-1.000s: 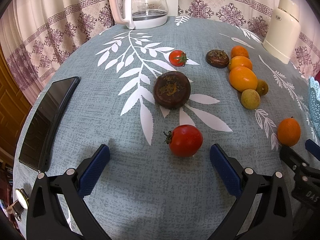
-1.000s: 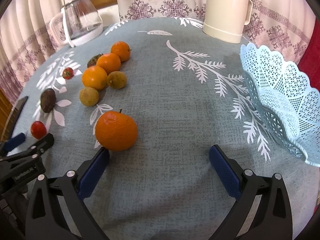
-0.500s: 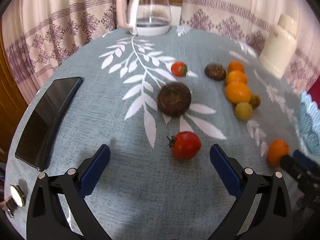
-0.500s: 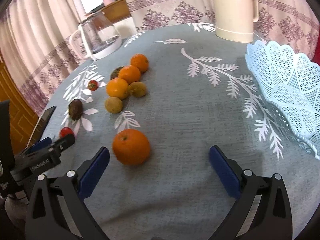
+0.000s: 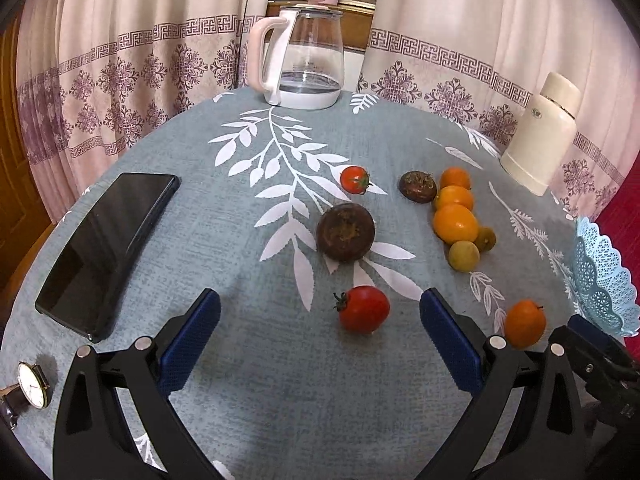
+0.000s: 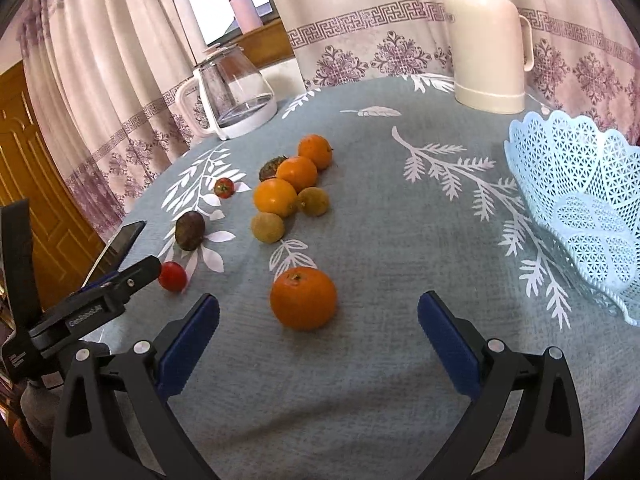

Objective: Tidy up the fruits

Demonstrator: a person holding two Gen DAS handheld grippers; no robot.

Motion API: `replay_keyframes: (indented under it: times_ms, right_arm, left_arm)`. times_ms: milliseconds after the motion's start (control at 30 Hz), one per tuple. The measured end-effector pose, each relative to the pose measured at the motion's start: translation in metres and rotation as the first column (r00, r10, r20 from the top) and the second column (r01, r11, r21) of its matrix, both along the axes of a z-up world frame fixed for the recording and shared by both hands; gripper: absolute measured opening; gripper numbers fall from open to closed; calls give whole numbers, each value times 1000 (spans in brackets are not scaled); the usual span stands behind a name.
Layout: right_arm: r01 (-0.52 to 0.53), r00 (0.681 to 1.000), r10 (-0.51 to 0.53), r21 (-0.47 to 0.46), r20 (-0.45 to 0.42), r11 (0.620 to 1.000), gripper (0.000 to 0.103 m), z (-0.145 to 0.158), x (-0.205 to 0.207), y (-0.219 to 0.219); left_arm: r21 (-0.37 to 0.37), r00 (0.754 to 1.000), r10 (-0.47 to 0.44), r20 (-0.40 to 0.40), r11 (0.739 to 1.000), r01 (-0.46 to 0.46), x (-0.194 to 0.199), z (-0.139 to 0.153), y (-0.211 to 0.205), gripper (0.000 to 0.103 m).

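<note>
Curtains with a purple key border ring the round surface (image 5: 248,380), its grey-blue cloth printed with white leaves. We hold both claws wide open and empty above it. Our left claw (image 5: 320,336) frames the big tomato (image 5: 363,309), which lies between the pads and a little ahead, touching neither. Our right claw (image 6: 319,334) frames the near orange (image 6: 303,298), just ahead of the tips and toward the left pad. At 12 o'clock from the tomato sits a dark round fruit (image 5: 345,232); a small tomato (image 5: 355,179) lies beyond it. At 1 o'clock a cluster of oranges (image 5: 455,218) and small yellow-green fruits (image 5: 463,255) lies together, and the basket (image 6: 592,216) stands at 3 o'clock, with no fruit in it that we can see. Compared with a second ago, both claws have lifted and tipped back: the fruits look smaller and lower in each view, and more curtain and window show above the kettle (image 5: 300,64). The orange, then beside the right claw's left pad, now sits nearer the middle of the gap. No fruit has moved, so we judge the sorting not yet begun, with both claws lined up for a first pick.
</note>
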State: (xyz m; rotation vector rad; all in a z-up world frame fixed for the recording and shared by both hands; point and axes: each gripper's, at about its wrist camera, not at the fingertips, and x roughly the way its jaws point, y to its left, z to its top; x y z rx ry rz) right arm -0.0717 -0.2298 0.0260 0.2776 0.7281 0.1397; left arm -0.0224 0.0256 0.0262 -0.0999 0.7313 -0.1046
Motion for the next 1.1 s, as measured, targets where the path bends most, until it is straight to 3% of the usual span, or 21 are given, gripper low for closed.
replay_keyframes:
  times_ms: [467, 1100]
  right_arm:
    - [-6, 1000, 6, -24, -15, 1000, 98, -2, 2, 3]
    - [-7, 1000, 6, -37, -26, 999, 98, -3, 3, 6]
  left_arm:
    - [92, 993, -17, -119, 995, 28, 21, -14, -15, 101]
    - [89, 994, -42, -99, 995, 51, 21, -13, -18, 97]
